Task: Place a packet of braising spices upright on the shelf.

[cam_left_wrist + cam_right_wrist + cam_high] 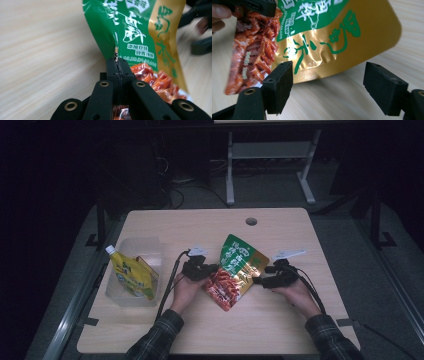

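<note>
**Left claw pinches snack pouch, right claw wide**

Left claw [117,75] clamped on green-gold snack pouch [235,270] edge, lifting it off the worktop [280,320] centre. Right claw [328,85] spread apart beside the gold edge, likely lining up a second grip. Yellow pouch [131,277] sits in clear bin [150,246].

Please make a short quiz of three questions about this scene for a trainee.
1. True or false: the left gripper is shut on the green, gold and red foil snack pouch.
2. The right gripper is: A open, B shut.
3. Where is the yellow spouted pouch?

Key: 1 true. 2 A; its jaws stand apart beside the pouch's gold edge. 3 In the clear plastic bin at the table's left.
</note>
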`<state>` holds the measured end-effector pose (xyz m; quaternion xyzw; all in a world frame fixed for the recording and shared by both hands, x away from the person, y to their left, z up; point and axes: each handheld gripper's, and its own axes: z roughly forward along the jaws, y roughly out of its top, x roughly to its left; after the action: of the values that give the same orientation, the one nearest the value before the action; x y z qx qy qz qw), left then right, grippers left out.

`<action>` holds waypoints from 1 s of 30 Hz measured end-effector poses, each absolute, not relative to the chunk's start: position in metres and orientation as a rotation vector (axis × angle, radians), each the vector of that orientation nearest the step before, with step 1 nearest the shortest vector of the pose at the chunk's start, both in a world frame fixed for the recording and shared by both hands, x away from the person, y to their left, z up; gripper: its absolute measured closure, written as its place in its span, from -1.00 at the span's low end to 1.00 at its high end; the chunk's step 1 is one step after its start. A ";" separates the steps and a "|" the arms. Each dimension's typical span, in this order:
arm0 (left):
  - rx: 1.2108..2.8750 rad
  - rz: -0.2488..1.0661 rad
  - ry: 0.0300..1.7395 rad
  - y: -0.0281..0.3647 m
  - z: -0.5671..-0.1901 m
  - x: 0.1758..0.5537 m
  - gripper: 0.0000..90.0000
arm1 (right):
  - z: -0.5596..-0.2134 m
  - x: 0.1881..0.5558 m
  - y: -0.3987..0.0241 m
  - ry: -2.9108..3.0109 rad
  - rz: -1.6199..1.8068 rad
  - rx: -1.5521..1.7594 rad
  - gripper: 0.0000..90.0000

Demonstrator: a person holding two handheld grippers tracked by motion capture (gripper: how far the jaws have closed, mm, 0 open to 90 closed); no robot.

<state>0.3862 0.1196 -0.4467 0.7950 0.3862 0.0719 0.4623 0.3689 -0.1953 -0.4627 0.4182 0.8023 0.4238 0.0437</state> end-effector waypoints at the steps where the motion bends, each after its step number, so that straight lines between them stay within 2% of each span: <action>1: 1.938 0.178 0.944 0.123 -0.443 0.386 1.00 | -0.464 0.370 -0.194 2.457 1.329 1.277 -0.48; 5: 1.897 0.177 0.929 0.128 -0.432 0.383 1.00 | -0.466 0.375 -0.184 2.450 1.459 1.266 -0.47; 7: 1.880 0.185 0.921 0.130 -0.427 0.382 1.00 | -0.467 0.377 -0.179 2.439 1.500 1.252 -0.40; 13: 1.854 0.188 0.920 0.133 -0.423 0.379 1.00 | -0.465 0.382 -0.171 2.360 1.735 1.218 0.19; 18: 1.855 0.191 0.921 0.134 -0.423 0.380 0.99 | -0.459 0.381 -0.167 2.308 1.806 1.191 0.88; 21: 1.874 0.226 0.921 0.135 -0.420 0.377 0.95 | -0.450 0.381 -0.166 2.291 1.793 1.145 0.98; 22: 1.877 0.243 0.934 0.137 -0.420 0.377 0.87 | -0.446 0.382 -0.166 2.287 1.801 1.132 0.98; 27: 1.918 0.250 0.968 0.146 -0.413 0.368 0.10 | -0.425 0.382 -0.161 2.282 1.791 1.066 0.99; 30: 1.947 0.227 0.960 0.148 -0.411 0.357 -0.12 | -0.411 0.385 -0.155 2.277 1.803 1.027 0.99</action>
<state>0.3570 0.1483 -0.4110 0.7913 0.3904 0.0924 0.4614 0.3850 -0.1547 -0.4112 0.3334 0.7387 0.5850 0.0304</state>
